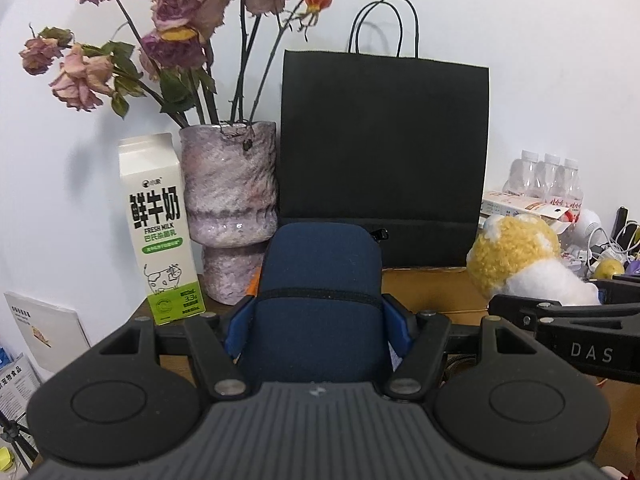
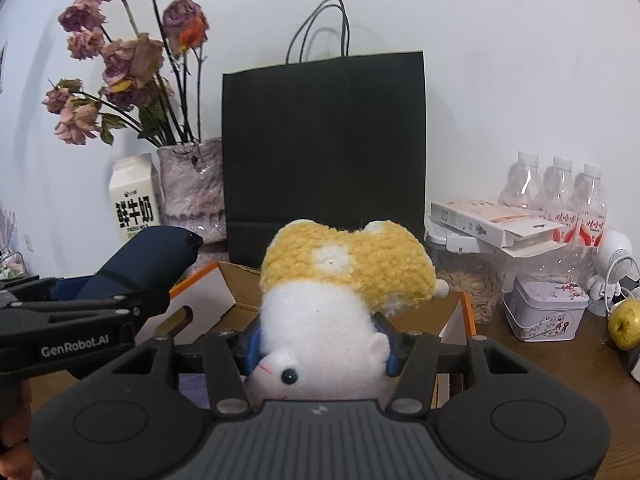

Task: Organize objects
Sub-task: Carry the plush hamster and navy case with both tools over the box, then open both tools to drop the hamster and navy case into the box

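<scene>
My left gripper (image 1: 318,320) is shut on a dark blue zippered pouch (image 1: 320,280), whose far end points toward a black paper bag (image 1: 384,152). In the right wrist view the pouch (image 2: 148,256) and the left gripper (image 2: 100,304) come in from the left. My right gripper (image 2: 320,344) is shut on a yellow and white plush hamster (image 2: 340,292), upside down with its face toward the camera. The plush (image 1: 516,260) also shows at the right of the left wrist view. Both held things hang above an open cardboard box (image 2: 236,288) with orange-edged flaps.
A milk carton (image 1: 158,232) and a pink vase (image 1: 230,208) of dried roses stand at the back left. At the right are several water bottles (image 2: 560,196), a flat white box (image 2: 496,224), a clear jar of seeds (image 2: 476,280), a small tin (image 2: 544,308), a green fruit (image 2: 626,324).
</scene>
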Tool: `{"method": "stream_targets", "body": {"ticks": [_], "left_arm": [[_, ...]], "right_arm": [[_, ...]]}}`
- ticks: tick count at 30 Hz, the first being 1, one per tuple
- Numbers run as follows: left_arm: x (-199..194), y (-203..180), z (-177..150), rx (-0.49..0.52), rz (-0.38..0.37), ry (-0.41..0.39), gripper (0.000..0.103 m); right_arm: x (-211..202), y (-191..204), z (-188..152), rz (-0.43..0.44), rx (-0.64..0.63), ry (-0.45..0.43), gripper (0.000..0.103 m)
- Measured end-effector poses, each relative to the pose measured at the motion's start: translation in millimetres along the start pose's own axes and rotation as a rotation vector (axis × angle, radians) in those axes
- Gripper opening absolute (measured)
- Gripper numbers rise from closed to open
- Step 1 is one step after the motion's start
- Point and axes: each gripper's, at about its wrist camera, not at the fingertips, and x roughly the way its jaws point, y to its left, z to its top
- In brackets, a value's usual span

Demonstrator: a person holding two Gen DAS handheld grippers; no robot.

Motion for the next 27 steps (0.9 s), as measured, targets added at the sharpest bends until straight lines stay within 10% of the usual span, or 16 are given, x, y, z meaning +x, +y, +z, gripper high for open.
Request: {"method": "stream_targets", "body": {"ticks": [16,19,21,27], "left_arm": [[32.3,0.4,0.0,0.01,-0.012,0.035,0.068],[35.6,2.1,-0.5,0.011,-0.003,0.016,0.085],[33.9,3.2,-0.6,0.012,0.023,-0.009,0.103],[34.7,6.1,1.1,0.001,0.045,0.002,0.103]], "right_arm": [[39.9,-10.6,-9.8,-0.009,-0.006,0.091,0.053],[45.7,-10.6,-12.1,-0.015,-0.012,0.104,0.062],[46.8,-10.1,-13.3,-0.038,-0.02,0.103,0.088],[46.8,-9.1,-14.3,-0.075,-0.036,0.103,0.101]]}}
